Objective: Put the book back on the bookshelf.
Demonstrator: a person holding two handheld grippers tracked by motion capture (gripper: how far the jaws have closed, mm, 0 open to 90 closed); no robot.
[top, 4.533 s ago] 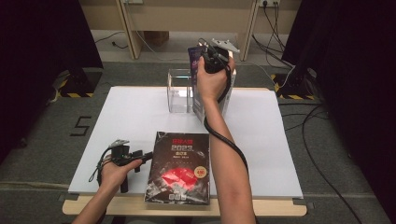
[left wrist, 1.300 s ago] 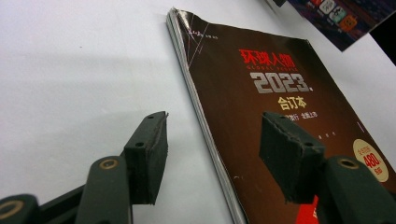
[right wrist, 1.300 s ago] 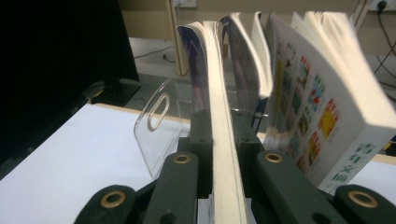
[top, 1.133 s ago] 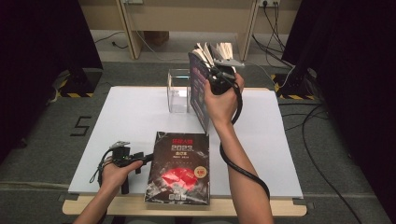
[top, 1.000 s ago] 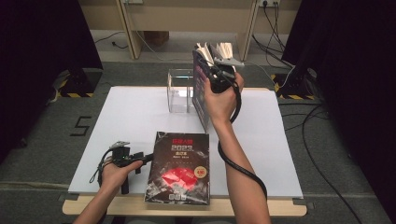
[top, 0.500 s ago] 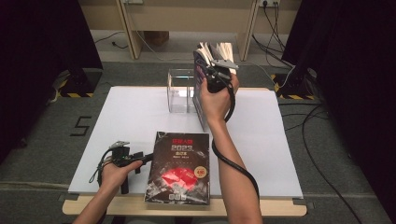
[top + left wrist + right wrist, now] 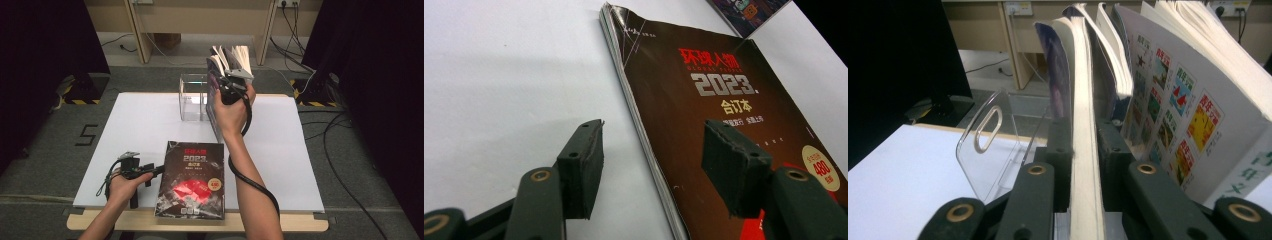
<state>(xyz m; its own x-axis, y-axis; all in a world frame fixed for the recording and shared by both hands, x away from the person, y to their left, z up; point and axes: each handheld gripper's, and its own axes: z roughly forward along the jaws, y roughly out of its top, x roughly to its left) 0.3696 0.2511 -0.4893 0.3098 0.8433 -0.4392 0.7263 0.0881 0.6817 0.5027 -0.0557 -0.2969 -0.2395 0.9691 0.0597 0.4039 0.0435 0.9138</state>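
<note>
A dark magazine [image 7: 192, 177] with "2023" on its cover lies flat at the table's front edge. My left gripper [image 7: 150, 170] is open at its left side; in the left gripper view the open jaws straddle the magazine's [image 7: 724, 100] page edge, left gripper [image 7: 656, 165] touching nothing. My right gripper [image 7: 231, 82] is raised at the back of the table, shut on an upright book [image 7: 215, 100] whose pages fan out on top. In the right gripper view the right gripper [image 7: 1083, 135] clamps a thick bundle of pages [image 7: 1083, 90], with a colourful picture page [image 7: 1188, 115] hanging at the right.
A clear acrylic book stand [image 7: 192, 97] sits on the white table top [image 7: 140, 130] just left of the upright book; the stand [image 7: 993, 145] has an oval cut-out. Cables and table legs lie on the floor beyond the far edge.
The right hand has raised and turned the upright book so its fanned pages show, then drifted slightly left over the last second. The left gripper and the flat magazine have stayed still.
</note>
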